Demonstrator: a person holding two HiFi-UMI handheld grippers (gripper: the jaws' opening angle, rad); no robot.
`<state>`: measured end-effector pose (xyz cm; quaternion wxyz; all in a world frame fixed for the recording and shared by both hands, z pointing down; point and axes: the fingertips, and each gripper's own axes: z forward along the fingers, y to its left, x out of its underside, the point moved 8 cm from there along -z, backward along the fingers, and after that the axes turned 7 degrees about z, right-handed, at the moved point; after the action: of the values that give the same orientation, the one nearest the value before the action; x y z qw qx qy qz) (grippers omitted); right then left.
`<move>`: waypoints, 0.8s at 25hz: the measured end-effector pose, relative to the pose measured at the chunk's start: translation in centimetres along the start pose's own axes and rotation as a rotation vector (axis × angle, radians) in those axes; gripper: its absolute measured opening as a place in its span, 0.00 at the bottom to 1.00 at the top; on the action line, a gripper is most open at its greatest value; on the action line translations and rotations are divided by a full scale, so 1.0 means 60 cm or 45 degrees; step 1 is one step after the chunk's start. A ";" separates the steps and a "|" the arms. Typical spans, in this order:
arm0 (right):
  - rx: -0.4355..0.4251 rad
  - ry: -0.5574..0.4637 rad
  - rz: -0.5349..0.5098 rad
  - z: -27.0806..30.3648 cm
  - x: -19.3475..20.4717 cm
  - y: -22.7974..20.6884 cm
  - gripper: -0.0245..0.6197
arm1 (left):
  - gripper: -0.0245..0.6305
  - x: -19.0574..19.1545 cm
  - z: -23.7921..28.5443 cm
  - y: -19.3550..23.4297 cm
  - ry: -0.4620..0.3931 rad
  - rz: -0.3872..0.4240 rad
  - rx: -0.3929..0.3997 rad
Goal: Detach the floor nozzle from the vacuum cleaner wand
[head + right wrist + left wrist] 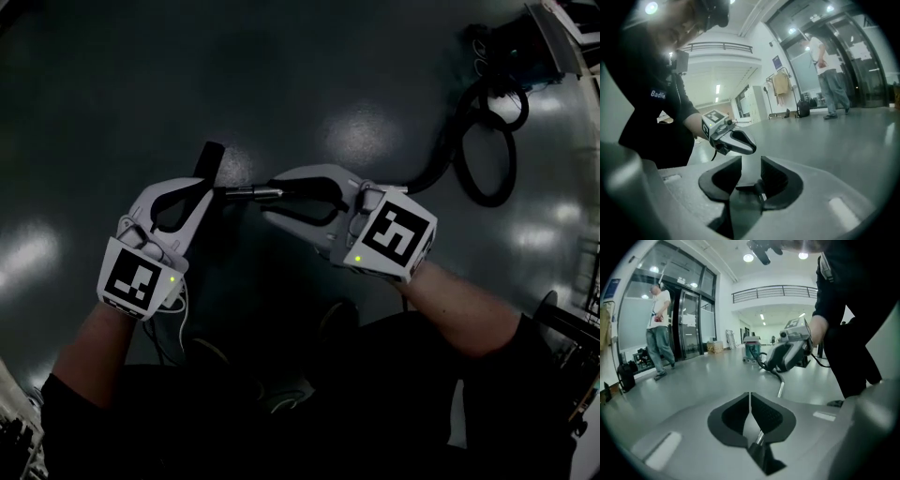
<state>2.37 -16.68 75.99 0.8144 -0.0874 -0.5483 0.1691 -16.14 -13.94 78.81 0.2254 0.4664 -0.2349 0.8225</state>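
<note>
Grey-bodied, the left gripper (pixel 750 397) is clenched on nothing, its black pads meeting. The right gripper (pixel 751 161) has its pads apart, with nothing pressed between them. Between the two tips the metal wand (pixel 255 192) lies on the dark floor (pixel 112 103). A dim black piece at its end may be the floor nozzle (pixel 208 159). Farther off, the hose (pixel 473 141) loops to the vacuum cleaner (pixel 752 348), and a person (pixel 658 329) stands by glass doors (pixel 691 324).
</note>
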 end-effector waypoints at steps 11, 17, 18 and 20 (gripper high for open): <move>0.069 0.580 -0.218 0.132 0.214 -0.078 0.33 | 0.22 0.208 0.127 -0.057 0.475 0.329 0.253; 0.080 0.838 -0.426 0.199 0.308 -0.106 0.38 | 0.34 0.268 0.166 -0.087 0.625 0.571 0.313; 0.085 0.861 -0.446 0.207 0.318 -0.110 0.38 | 0.34 0.274 0.170 -0.089 0.648 0.613 0.315; 0.091 0.913 -0.479 0.221 0.339 -0.119 0.38 | 0.36 0.287 0.179 -0.091 0.705 0.694 0.327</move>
<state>-1.64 -16.33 100.96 0.9731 -0.0106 -0.2299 -0.0054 -13.78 -13.43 99.69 -0.0062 0.1726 -0.1758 0.9692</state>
